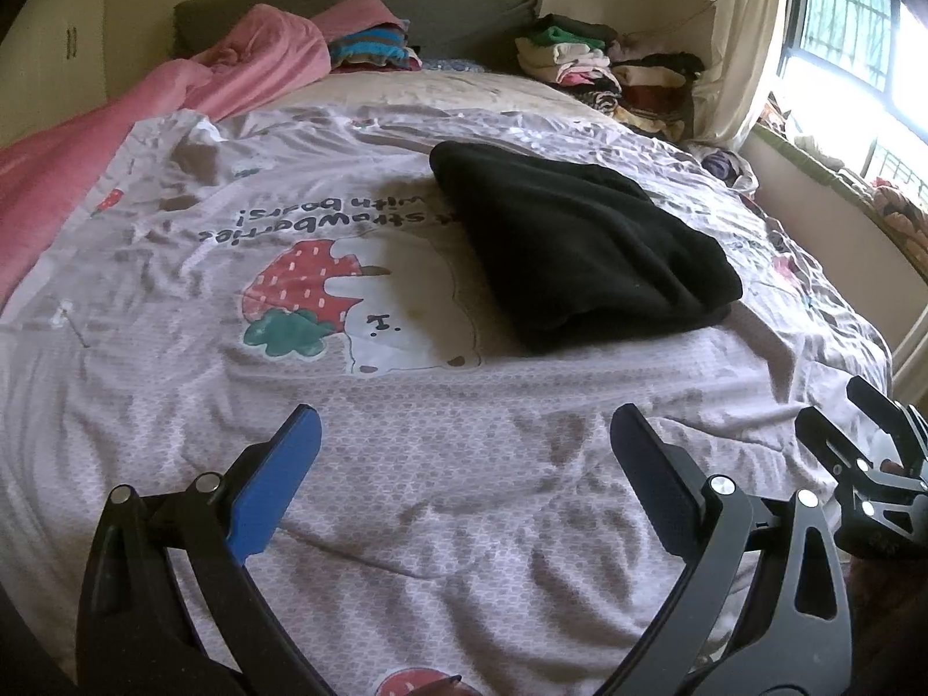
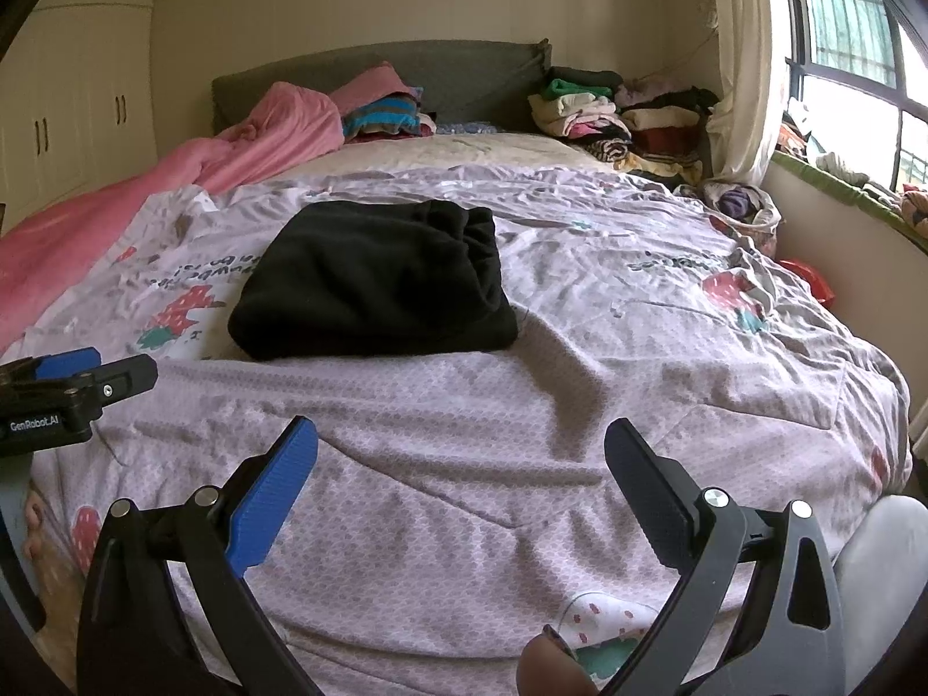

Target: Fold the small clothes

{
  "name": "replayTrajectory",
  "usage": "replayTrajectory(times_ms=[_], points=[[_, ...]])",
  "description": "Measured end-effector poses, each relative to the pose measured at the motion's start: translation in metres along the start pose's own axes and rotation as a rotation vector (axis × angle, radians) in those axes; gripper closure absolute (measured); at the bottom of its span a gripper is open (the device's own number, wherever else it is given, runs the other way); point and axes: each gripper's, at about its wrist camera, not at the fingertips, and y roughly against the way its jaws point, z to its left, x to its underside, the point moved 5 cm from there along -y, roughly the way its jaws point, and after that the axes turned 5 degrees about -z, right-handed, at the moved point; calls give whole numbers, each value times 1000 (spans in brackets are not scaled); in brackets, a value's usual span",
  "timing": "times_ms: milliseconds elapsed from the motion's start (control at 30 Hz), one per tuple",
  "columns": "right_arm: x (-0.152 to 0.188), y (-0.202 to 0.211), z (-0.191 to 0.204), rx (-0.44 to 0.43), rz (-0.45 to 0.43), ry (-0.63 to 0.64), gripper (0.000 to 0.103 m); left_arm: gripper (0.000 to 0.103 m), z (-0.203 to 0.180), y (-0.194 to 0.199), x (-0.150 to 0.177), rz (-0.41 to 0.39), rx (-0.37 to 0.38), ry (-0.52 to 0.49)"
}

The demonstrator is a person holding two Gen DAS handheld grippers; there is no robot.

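Both tools hang over the near end of the bed, and neither has hold of anything: the left tool point(image 1: 464, 452) has its two pads spread wide apart over bare quilt, and the right tool point(image 2: 461, 452) stands the same way, empty, just to its right. The black garment point(image 1: 580, 243) lies ahead of both, well beyond their tips, ahead and to the right of the left tool and ahead and slightly left of the right one, resting on the strawberry-print quilt point(image 1: 406, 452). It looks already folded into a thick, compact bundle, so I judge this piece finished and the hands between garments. The next move would likely be to set it aside or fetch another piece, perhaps from the clothes stacked at the headboard point(image 2: 626, 116), far ahead and to the right. How neatly the black bundle's layers sit is hard to say, since the dark cloth swallows its own creases. The piles at the head of the bed are too small to sort folded from unfolded, and the holder's hands are mostly out of view.
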Motion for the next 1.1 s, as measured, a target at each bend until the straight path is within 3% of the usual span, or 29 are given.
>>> replayTrajectory(times_ms=[867, 1100], points=[[1, 0, 2, 1, 1, 4, 4, 9, 4, 1, 1, 3, -27, -10], [1, 5, -15, 78, -7, -37, 4, 9, 2, 1, 0, 10, -33, -7]])
